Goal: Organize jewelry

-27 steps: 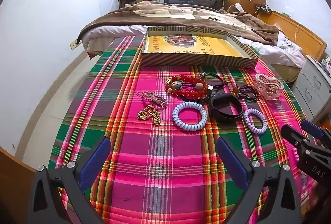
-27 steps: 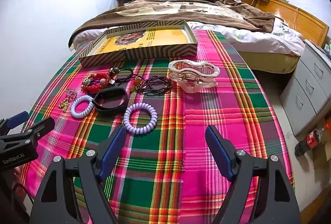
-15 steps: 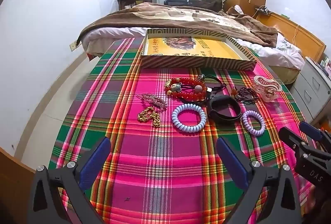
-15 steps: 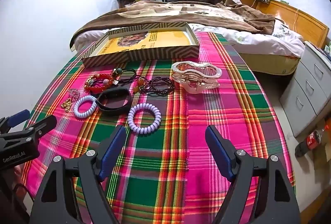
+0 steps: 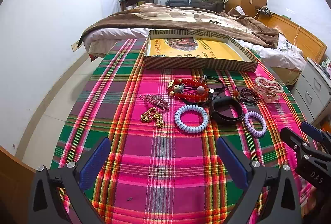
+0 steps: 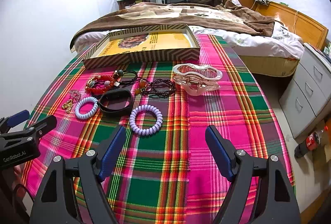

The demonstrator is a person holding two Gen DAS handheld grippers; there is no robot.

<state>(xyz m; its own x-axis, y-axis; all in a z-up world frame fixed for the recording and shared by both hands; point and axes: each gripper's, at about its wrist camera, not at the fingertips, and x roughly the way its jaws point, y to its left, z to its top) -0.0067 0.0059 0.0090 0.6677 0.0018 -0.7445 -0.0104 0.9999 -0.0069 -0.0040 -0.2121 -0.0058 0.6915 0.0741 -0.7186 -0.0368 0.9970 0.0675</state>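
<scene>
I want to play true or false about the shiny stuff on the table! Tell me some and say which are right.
1. The striped box has jewelry in it. False: nothing lies inside.
2. The black band lies between the blue coil ring and the purple coil ring. True.
3. The right gripper holds the clear hair claw. False: its jaws are open and empty.
4. The gold chain lies on the checked cloth. True.

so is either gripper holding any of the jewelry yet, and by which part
Nothing is held. The left gripper and right gripper are both open over the plaid cloth, short of the jewelry.
</scene>
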